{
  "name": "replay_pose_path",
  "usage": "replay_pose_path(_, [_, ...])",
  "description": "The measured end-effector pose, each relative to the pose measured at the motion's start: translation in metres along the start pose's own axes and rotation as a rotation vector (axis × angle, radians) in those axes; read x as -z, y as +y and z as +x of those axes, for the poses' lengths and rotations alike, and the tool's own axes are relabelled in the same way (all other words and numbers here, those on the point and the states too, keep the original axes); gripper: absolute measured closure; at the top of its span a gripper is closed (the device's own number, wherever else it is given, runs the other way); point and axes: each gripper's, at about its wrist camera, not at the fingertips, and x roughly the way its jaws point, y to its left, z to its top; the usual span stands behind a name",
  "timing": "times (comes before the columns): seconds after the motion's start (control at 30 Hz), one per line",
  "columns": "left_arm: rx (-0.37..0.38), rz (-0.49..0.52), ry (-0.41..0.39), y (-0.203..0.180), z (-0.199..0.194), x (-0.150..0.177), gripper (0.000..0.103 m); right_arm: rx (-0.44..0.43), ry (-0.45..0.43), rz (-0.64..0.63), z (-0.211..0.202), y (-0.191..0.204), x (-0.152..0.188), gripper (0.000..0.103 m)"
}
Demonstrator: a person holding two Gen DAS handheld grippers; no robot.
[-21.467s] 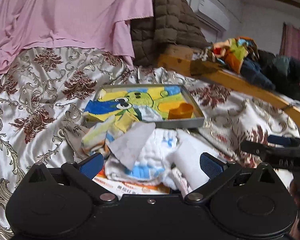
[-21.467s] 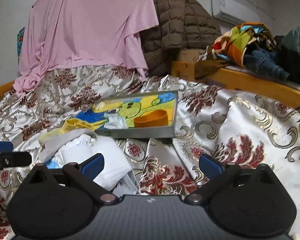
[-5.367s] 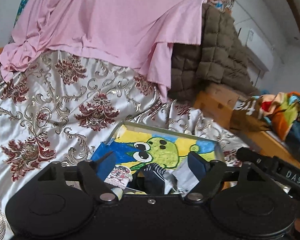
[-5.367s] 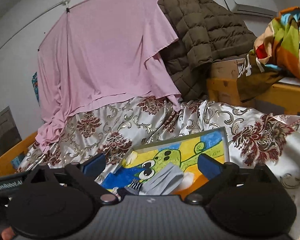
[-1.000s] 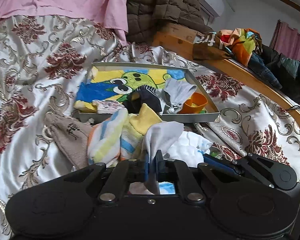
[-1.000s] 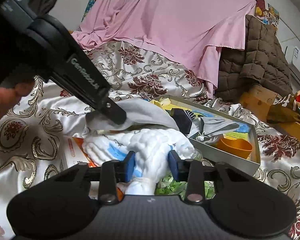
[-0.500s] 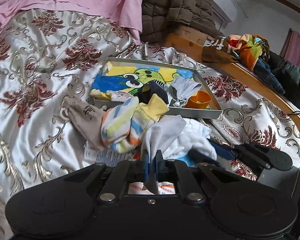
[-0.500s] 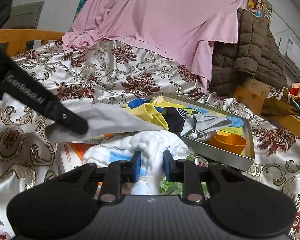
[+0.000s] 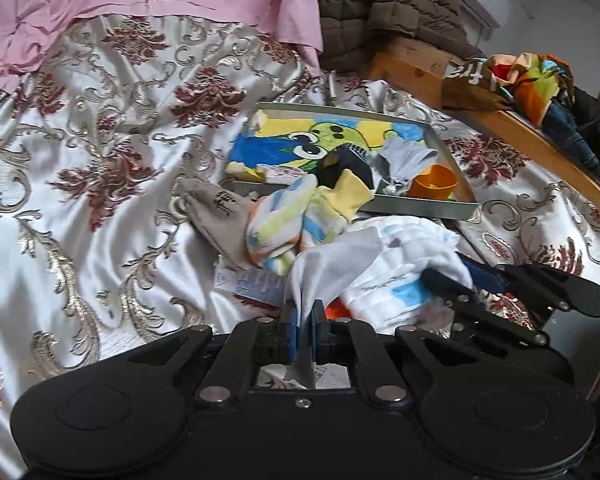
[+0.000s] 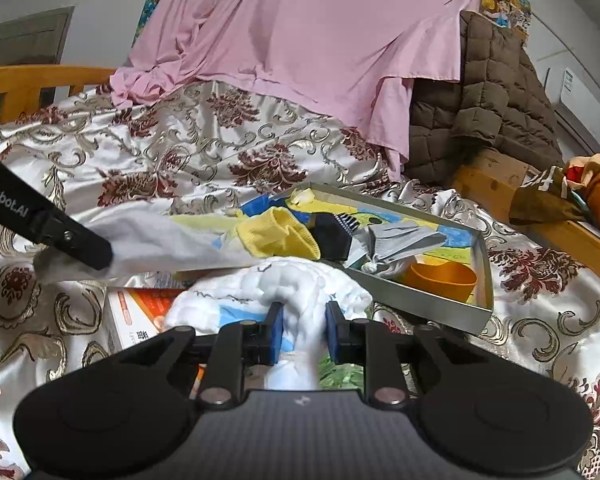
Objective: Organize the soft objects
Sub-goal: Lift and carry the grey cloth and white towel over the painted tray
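A grey-white cloth (image 9: 332, 264) lies stretched over the pile of soft things on the bed, one corner pinched flat between the blue pads of the left tool (image 9: 302, 334), whose jaws are together on it. Just beside it, a puffy white-and-blue quilted cloth (image 10: 284, 292) is bunched between the pads of the right tool (image 10: 302, 332); those jaws have just been closing and now press into the fabric from both sides.

Behind the pile sits one shallow metal tray (image 9: 420, 208) lined with a cartoon frog towel (image 9: 300, 140). Inside it are one orange cup (image 9: 432, 182) at the near right corner, one grey cloth (image 9: 404, 158) beside the cup, and one dark sock (image 9: 350, 162). A yellow sock (image 9: 350, 194) drapes over the tray's near rim, touching a striped sock (image 9: 280, 220), with one tan sock (image 9: 220, 216) to their left on the bedspread (image 9: 100, 200). A printed packet (image 10: 140, 312) lies under the white cloths.

Left of the pile the bedspread is open; a wooden bed rail (image 9: 520, 136) bounds the right side, and a pink sheet (image 10: 300, 40) hangs at the far edge.
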Motion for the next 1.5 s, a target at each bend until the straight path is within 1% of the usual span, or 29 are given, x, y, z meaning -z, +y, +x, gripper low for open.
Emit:
replay_pose_path(0.1, [-0.028,-0.004,-0.019,-0.003,-0.008,-0.001,0.096,0.018,-0.033,-0.013,-0.006,0.000,-0.001,0.081])
replay_pose_path(0.2, [-0.058,0.014,-0.050,-0.009,-0.018,-0.004,0.096,0.033,-0.051,-0.029,-0.010,0.001,-0.003,0.081])
replay_pose_path(0.27, [-0.083,0.035,-0.045,-0.014,-0.020,-0.006,0.096,0.045,-0.059,-0.041,-0.011,0.001,-0.002,0.082])
replay_pose_path(0.43, [-0.187,0.092,-0.017,-0.021,-0.020,-0.007,0.096,0.066,-0.087,-0.060,-0.016,0.001,-0.002,0.083])
replay_pose_path(0.6, [-0.283,0.131,-0.035,-0.022,-0.021,-0.008,0.097,0.098,-0.141,-0.086,-0.020,0.001,-0.003,0.083])
replay_pose_path(0.73, [-0.344,0.173,-0.059,-0.024,-0.021,-0.012,0.097,0.112,-0.175,-0.096,-0.022,0.001,-0.004,0.083])
replay_pose_path(0.9, [-0.430,0.190,-0.136,-0.028,-0.022,-0.023,0.096,0.129,-0.223,-0.114,-0.023,0.001,-0.006,0.083])
replay_pose_path(1.07, [-0.427,0.185,-0.227,-0.029,-0.022,-0.039,0.096,0.120,-0.266,-0.110,-0.014,-0.006,-0.018,0.083])
replay_pose_path(1.27, [-0.405,0.197,-0.338,-0.043,-0.011,-0.067,0.096,0.105,-0.344,-0.055,0.002,-0.028,-0.044,0.083])
replay_pose_path(1.37, [-0.390,0.193,-0.380,-0.051,0.000,-0.083,0.096,0.096,-0.375,-0.045,0.017,-0.038,-0.056,0.083])
replay_pose_path(1.5, [-0.367,0.195,-0.408,-0.060,0.024,-0.104,0.096,0.069,-0.383,0.003,0.048,-0.056,-0.073,0.083])
